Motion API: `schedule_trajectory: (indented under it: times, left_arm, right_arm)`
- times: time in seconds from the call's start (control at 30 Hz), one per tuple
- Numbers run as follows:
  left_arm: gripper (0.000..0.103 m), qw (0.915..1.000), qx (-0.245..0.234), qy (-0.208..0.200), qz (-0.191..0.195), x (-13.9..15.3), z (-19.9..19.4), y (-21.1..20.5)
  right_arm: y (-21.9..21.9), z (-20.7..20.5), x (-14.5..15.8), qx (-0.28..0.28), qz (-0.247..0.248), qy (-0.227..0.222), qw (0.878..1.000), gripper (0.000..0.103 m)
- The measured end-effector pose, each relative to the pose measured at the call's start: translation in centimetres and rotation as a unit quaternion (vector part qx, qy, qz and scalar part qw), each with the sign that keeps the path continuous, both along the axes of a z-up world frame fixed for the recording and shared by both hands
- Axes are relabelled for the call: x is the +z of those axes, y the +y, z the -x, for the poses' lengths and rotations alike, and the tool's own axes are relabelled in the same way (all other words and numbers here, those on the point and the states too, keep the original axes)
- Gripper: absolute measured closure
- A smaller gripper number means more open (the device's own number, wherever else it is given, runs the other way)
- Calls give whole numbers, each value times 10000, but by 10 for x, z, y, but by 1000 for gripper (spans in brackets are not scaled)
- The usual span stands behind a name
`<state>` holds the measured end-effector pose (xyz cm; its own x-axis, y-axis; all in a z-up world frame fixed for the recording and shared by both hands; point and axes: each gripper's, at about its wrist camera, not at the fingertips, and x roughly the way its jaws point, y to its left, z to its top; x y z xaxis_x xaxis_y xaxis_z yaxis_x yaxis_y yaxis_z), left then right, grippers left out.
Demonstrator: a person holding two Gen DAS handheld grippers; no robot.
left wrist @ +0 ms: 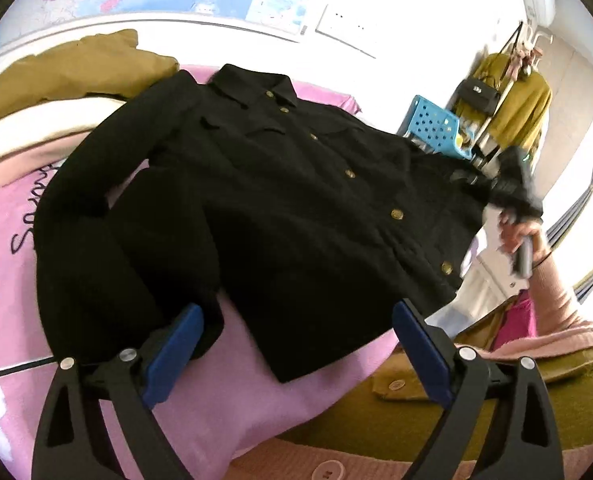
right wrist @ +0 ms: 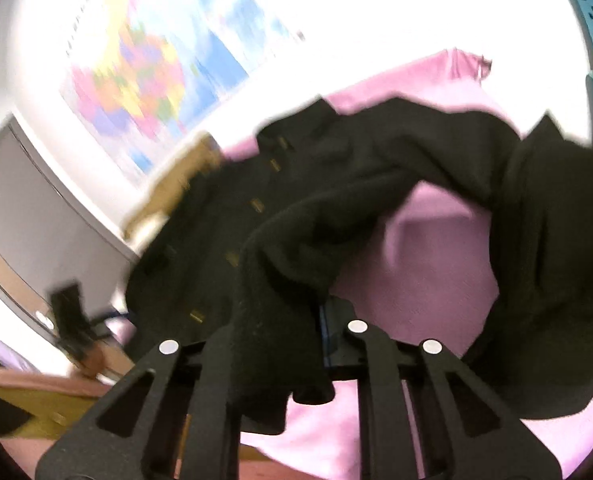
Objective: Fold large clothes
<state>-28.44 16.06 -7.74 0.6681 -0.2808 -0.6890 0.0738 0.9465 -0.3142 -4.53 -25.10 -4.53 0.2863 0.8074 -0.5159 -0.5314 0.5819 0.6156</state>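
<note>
Folding the right sleeve point(right wrist: 280, 264) inward is your step: your right gripper point(right wrist: 296, 344) is clamped on its cuff, so carry it across the chest of the black jacket point(left wrist: 280, 200), lying front-up on the pink sheet point(left wrist: 224, 380). Your left gripper point(left wrist: 296, 344) hangs wide apart, empty, at the hem. One jacket, six brass buttons point(left wrist: 396, 213) visible.
</note>
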Motion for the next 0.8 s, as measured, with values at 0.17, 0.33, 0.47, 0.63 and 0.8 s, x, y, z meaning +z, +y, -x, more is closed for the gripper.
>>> schedule_trajectory:
  times: [0.17,0.33,0.47,0.63,0.8]
  left_arm:
    - [41,9905,-12,248,-1355,-14,-24,-40]
    - [94,9973,387,355,-512,3,-36,-12]
    - [94,9980,537,307,-139,22,-28,7]
    - [56,9943,461,245,-933,24,-17,4]
    - [33,9927,692,-421,-897,58,-9,23]
  right_arm:
    - [-15,7,32,-341,-367,-113,9987,91]
    - [-30,30,52,-351,-571,-361,9971,92]
    - [-24,36,33,-441,141,-351,9983,91]
    - [-11,34,-18,-464,1742,-38,9836,55]
    - [-21,33,21,-789,1755,-627,9793,34]
